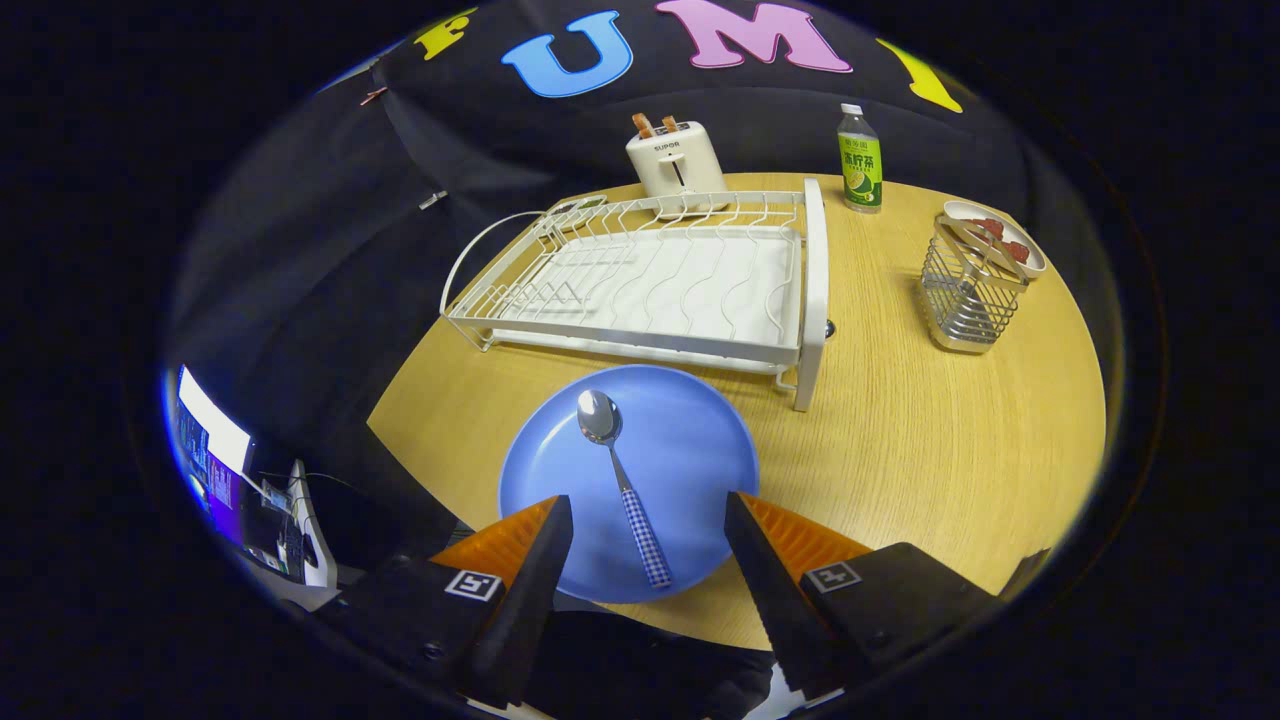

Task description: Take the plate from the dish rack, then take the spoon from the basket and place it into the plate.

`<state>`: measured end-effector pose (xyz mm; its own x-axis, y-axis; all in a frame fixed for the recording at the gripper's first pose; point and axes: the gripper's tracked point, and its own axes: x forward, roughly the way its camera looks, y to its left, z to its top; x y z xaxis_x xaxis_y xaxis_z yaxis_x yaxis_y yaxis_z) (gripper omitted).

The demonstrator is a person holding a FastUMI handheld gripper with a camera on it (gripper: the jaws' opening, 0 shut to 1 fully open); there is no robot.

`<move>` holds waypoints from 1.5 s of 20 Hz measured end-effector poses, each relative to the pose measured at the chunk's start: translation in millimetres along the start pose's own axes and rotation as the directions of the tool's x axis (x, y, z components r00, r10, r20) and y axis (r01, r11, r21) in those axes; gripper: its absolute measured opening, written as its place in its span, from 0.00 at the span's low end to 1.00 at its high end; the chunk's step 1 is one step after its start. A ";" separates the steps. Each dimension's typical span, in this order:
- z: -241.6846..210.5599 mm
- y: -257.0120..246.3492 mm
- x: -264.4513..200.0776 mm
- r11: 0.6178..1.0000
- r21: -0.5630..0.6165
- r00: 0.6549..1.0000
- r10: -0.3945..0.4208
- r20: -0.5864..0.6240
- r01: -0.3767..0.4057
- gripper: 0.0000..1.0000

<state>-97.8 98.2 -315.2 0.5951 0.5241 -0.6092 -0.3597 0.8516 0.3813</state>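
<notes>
The claw [648,510] stood spread, gripping nothing, its fingers flanking the near half of the plate [690,450]. The plate lay flat on the desk [920,440], just in front of the dish rack [640,280], presumably for easy reach. The spoon [622,478] rested in the plate, bowl toward 12 o'clock, handle toward 6. The basket [968,290] stood at 2 o'clock. The task appeared complete.

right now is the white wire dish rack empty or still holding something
Empty: the white wire dish rack has bare slots. The round blue plate lies on the table before it, between the open claw fingers.
</notes>
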 end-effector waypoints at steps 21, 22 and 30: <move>208.4 0.3 -176.7 0.975 -0.064 0.853 -0.152 0.500 0.211 0.99; 215.9 -0.2 -186.5 0.972 -0.061 0.838 -0.165 0.520 0.229 0.99; 249.3 -23.7 -242.6 0.918 -0.007 0.717 -0.306 0.626 0.397 0.99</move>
<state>-54.5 -51.0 -3.1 0.9868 0.1108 -0.1178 -0.0988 0.9898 0.1030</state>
